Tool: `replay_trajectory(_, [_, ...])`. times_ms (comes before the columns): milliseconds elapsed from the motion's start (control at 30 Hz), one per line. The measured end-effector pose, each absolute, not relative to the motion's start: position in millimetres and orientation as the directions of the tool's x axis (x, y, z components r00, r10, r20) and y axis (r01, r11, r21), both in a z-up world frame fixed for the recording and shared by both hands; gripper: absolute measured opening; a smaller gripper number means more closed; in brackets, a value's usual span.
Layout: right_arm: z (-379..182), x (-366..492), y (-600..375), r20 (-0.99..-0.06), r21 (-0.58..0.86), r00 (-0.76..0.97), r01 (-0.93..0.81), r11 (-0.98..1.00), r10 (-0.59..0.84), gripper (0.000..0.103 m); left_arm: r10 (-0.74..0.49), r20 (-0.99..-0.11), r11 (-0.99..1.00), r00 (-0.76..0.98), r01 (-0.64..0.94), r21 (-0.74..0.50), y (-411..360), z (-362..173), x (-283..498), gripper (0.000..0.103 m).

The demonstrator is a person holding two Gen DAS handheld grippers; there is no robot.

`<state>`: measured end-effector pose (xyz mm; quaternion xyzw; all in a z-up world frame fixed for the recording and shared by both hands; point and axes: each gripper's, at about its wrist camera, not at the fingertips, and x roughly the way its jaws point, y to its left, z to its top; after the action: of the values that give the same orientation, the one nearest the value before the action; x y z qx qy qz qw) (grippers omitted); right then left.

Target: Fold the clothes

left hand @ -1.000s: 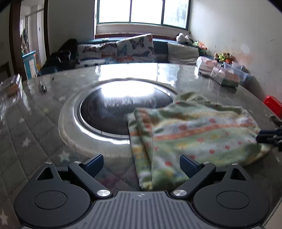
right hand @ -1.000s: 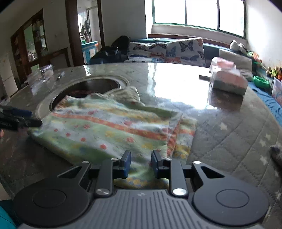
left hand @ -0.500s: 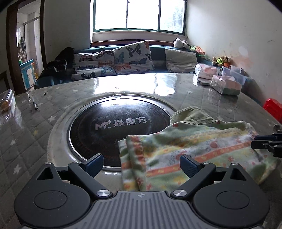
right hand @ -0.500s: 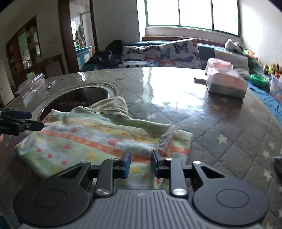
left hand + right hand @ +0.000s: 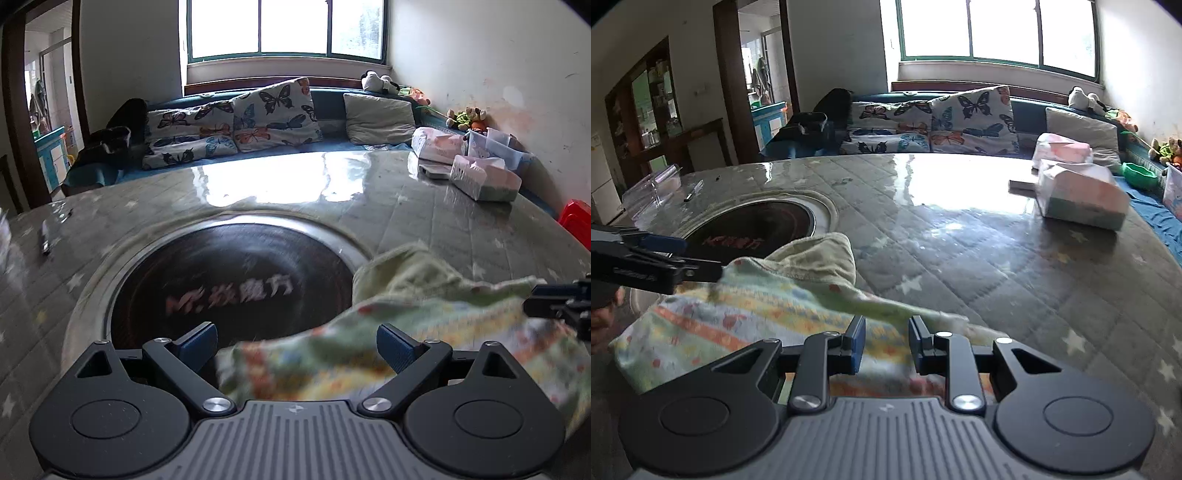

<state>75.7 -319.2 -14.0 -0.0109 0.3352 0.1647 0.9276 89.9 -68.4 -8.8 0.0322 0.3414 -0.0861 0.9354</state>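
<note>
We found the garment doubled over on the table — left gripper wide open, right gripper part-open — neither gripping; tidying possibly remained.

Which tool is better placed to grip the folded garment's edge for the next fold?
Probably the right tool: its narrow gap sits directly over the striped garment near edge. The left tool is spread wide, with only the cloth's corner between its fingers, by the dark round inset.
</note>
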Motion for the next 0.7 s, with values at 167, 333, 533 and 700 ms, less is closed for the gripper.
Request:
replay_trajectory(167, [-21.9, 85.9, -320.2, -0.646, 0.097, 0.708, -0.296, 0.950, 0.287, 0.023, -0.127, -0.671, 0.984, 0.731, 0.178, 0.007, -75.5, -20.4, 109.9, 0.096])
replay_trajectory(333, [-16.1, 87.3, -316.6, -0.644, 0.089, 0.709, -0.302, 0.949, 0.286, 0.024, -0.133, -0.682, 0.984, 0.719, 0.180, -0.003, -74.9, -25.4, 115.4, 0.096])
replay_trajectory(533, [-10.0, 97.7, -290.4, -0.623, 0.094, 0.701, -0.374, 0.923, 0.347, 0.024, -0.129, -0.680, 0.984, 0.721, 0.179, 0.003, -75.4, -23.5, 115.6, 0.096])
replay_trajectory(700, [-10.2, 93.0, -277.8, -0.626, 0.083, 0.692, -0.399, 0.913, 0.360, 0.027, -0.128, -0.679, 0.985, 0.723, 0.171, -0.003, -73.2, -20.9, 115.2, 0.097])
